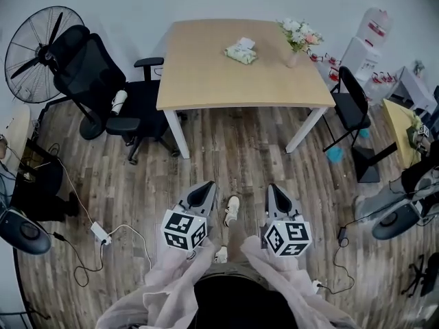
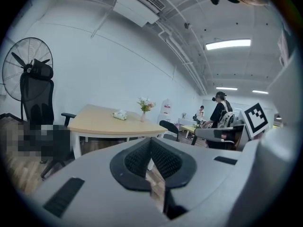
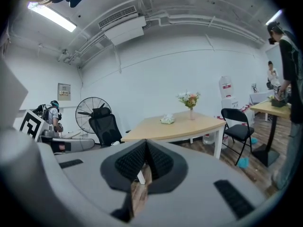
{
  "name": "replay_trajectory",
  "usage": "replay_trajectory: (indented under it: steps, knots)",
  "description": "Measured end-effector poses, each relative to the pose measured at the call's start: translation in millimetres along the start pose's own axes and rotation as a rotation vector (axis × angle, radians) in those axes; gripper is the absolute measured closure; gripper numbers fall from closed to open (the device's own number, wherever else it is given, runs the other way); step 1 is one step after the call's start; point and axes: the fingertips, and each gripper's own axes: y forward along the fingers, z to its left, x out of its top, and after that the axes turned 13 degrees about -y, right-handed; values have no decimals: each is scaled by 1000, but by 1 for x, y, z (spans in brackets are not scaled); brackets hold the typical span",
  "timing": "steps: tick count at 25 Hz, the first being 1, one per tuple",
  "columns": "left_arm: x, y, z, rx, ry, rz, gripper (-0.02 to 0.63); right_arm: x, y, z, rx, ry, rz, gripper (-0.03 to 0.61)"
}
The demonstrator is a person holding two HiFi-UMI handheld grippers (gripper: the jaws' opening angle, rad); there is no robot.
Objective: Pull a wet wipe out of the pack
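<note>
Wet wipe pack [image 1: 241, 53] lies on far part of tabletop [image 1: 206, 74], near back edge, left of flower vase [image 1: 298, 40]. Left claw [image 1: 203, 192] and right claw [image 1: 277, 192] side by side over wood floor [image 1: 226, 149], well apart from tabletop, pointing toward it. Both claws closed tight, jaws together, nothing between. Pack ahead of both, untouched.
</note>
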Motion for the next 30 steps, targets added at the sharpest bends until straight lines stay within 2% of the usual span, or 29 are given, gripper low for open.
replay_trajectory:
  steps: [8,19,30]
  knots:
    - [24,36,24,17,7,-16,603,9,55,-8,34,-1,7,569]
    - [75,109,64,45,5,-36,603,35,150,-38,71,-13,17,569]
    - [106,176,99,76,-9,-41,603,53,231,-74,79,-34,1,569]
